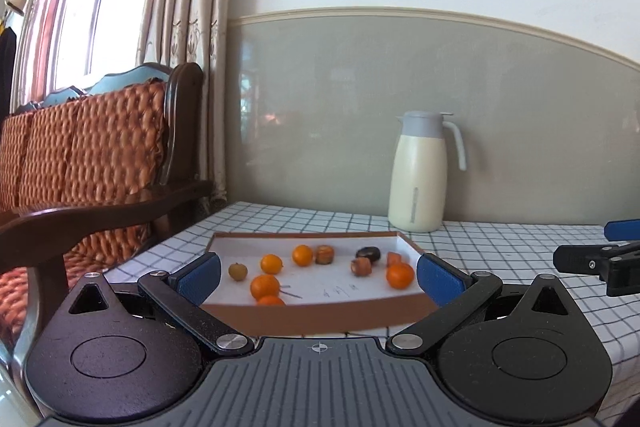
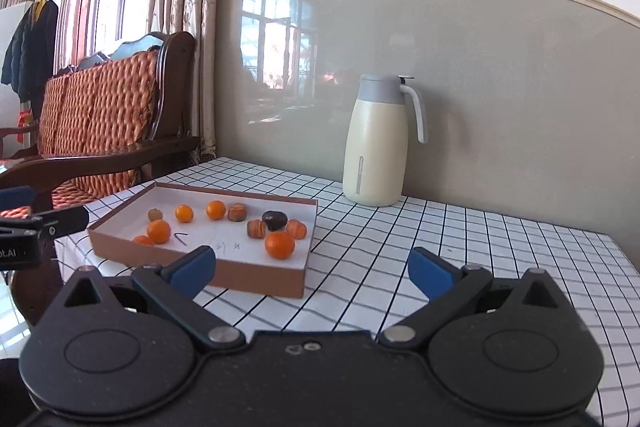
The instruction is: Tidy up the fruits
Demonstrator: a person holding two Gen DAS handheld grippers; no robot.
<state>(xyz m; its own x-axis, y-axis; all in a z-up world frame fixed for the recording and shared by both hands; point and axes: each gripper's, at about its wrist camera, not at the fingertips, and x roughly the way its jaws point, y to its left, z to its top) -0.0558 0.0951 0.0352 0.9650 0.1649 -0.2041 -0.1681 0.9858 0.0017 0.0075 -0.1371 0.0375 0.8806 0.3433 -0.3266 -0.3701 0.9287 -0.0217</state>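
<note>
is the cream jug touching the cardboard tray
Apart. The right wrist view shows checked cloth between the jug and the tray.

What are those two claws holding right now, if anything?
Nothing. The left gripper and right gripper both have their jaws wide open and empty; the fruits all lie in the box.

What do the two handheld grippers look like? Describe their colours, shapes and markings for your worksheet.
Both match: the left gripper and right gripper each have a black ribbed body, two rounded black discs, black linkage bars with silver rivets, and two fingers with blue pads. A small crosshair mark sits at the left body's centre. No hands, sleeves or cables show.
</note>
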